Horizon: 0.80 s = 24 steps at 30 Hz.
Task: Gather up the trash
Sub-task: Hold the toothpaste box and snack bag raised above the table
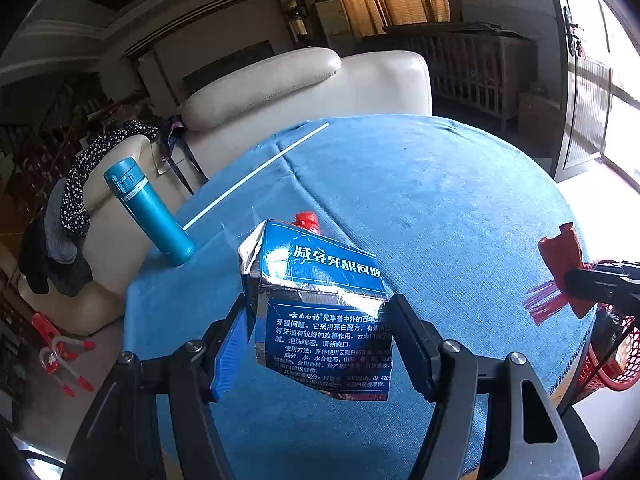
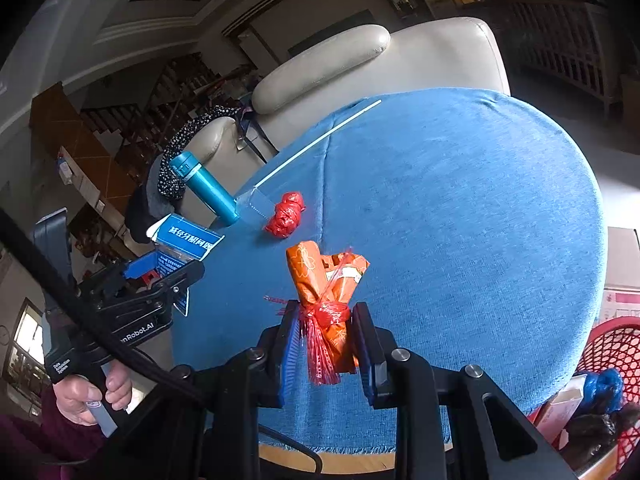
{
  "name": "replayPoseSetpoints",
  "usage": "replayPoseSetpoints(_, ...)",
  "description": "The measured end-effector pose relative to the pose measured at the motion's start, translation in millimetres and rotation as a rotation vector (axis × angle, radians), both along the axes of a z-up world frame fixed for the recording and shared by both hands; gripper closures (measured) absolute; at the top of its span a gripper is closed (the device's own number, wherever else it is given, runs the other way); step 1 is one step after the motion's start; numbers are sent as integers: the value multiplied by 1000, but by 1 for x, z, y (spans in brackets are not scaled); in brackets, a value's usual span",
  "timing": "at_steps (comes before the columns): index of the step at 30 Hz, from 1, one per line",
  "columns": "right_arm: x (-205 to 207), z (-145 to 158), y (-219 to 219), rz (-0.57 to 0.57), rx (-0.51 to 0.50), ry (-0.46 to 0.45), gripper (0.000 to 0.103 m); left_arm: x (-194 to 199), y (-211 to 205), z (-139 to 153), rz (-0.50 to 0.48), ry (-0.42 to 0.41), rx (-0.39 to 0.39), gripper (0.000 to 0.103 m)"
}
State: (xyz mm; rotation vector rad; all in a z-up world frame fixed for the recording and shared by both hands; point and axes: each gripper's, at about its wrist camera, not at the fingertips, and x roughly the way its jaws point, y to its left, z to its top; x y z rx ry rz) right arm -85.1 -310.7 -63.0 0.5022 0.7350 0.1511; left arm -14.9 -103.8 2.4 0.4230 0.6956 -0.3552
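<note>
The left gripper (image 1: 320,320) is clamped on a crumpled blue toothpaste box (image 1: 320,308), its pads pressed against both sides, the box held above the blue tablecloth (image 1: 440,200). The right gripper (image 2: 326,340) is closed narrowly on an orange wrapper bundle (image 2: 324,280) tied with a red plastic strip (image 2: 326,314); the bundle stands up from between the pads over the cloth. A hand (image 2: 86,396) grips the left tool's handle at the lower left of the right wrist view.

Farther out on the cloth lies a knotted red plastic bag (image 2: 286,214), beyond both grippers. Near it a teal thermos (image 2: 204,188) stands at the table's left edge, with a clear plastic piece (image 2: 258,200) and a thin white stick (image 2: 320,140) beside it.

A red mesh basket (image 2: 612,344) sits below the table's right edge, with a blue bag and boxes inside. Behind the table are a cream leather sofa (image 1: 300,84) draped with dotted fabric (image 1: 84,176), curtains and a bright window.
</note>
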Motion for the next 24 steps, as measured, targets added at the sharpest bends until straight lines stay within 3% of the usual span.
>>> replayPoseSetpoints(16, -1, -9, 2, -8, -6, 21, 75, 7, 0, -14, 3, 31, 9, 33)
replayPoseSetpoints(24, 7, -33, 7, -26, -37, 96, 75, 30, 4, -63, 21, 156, 14, 33)
